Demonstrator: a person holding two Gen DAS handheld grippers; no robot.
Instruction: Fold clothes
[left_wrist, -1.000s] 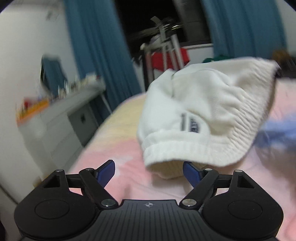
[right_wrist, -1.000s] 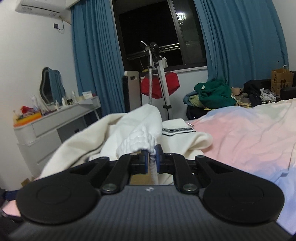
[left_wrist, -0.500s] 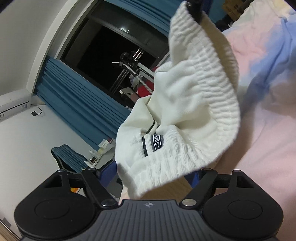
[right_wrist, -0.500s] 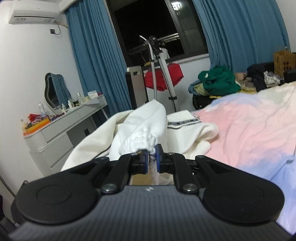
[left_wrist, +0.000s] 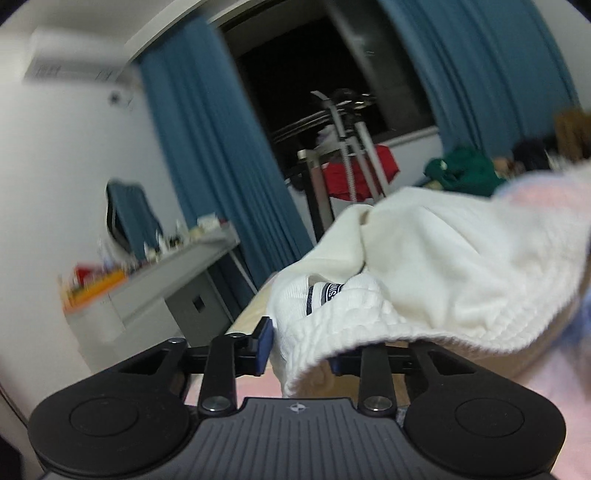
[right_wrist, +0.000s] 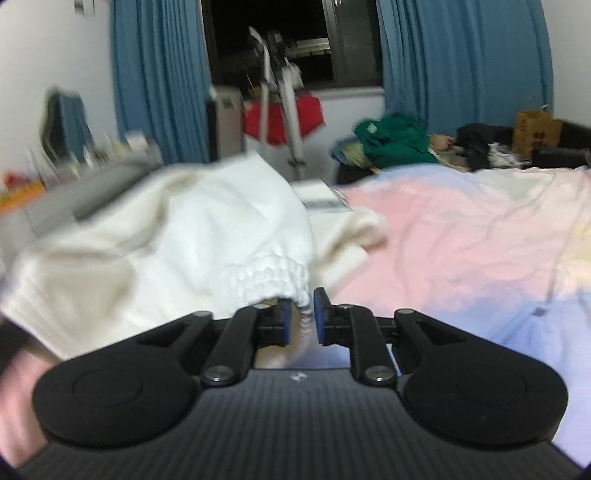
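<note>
From the left wrist, the left gripper (left_wrist: 299, 347) is closing its jaws around the ribbed hem of the white garment (left_wrist: 443, 266), which drapes over the pink bedsheet (left_wrist: 546, 391); whether the pads press yet I cannot tell. From the right wrist, the right gripper (right_wrist: 301, 319) is opening, its jaws parted with the garment's elastic cuff (right_wrist: 280, 273) between them. The knit looks soft, light and floppy (it will sag), so the thick ribbed edges seem the best holds.
</note>
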